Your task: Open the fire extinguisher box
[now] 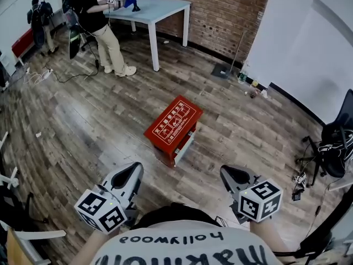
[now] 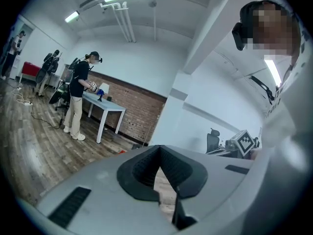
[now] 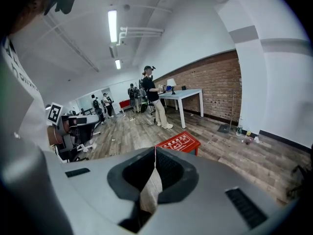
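**Clearly out of reach: close in on the box first**

The red rectangular metal fire extinguisher box (image 1: 174, 125) lies on the wooden plank floor (image 1: 83, 120), well ahead of both tools and touched by neither. The left gripper (image 1: 134, 167) and the right gripper (image 1: 227, 171) are held low near the body. Each has its fingers closed tip to tip with nothing between them.

The step in hand looks like the approach. It would go best by getting near and low, facing the pale side panel (image 1: 185, 146), and finding which edge lifts or swings. One pair of fingers should part only once beside that edge. The other gripper may need to steady the box, which could slide on the floor.
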The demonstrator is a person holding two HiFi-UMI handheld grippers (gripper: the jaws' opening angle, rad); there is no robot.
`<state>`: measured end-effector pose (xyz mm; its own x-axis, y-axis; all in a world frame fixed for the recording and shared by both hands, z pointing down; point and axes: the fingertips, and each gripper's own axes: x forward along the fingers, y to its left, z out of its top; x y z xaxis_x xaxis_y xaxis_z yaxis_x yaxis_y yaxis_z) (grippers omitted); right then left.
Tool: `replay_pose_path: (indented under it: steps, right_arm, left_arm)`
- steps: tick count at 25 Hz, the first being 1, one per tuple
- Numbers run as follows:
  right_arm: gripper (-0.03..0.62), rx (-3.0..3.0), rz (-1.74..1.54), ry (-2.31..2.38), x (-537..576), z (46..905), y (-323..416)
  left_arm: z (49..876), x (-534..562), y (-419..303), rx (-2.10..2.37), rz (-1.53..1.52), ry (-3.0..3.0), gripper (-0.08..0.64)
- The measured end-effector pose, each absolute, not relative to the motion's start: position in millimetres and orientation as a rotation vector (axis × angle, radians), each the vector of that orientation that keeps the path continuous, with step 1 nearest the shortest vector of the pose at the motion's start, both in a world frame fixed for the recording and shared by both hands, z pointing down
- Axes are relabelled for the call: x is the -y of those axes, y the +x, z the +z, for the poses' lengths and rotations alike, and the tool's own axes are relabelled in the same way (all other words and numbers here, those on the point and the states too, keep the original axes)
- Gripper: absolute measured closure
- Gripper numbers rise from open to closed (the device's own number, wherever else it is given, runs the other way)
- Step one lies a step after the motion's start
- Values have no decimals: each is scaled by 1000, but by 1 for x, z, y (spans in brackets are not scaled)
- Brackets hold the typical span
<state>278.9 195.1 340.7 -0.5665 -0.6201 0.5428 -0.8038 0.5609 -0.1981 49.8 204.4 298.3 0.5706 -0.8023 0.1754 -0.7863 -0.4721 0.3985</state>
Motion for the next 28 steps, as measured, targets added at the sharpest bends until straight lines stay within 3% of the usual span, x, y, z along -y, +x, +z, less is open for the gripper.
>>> replay_pose_path:
  steps: [28]
  right_arm:
    - [580, 2418, 624, 1076, -118, 355, 279]
  left_arm:
    - [300, -135, 62, 1360, -15, 2372, 554]
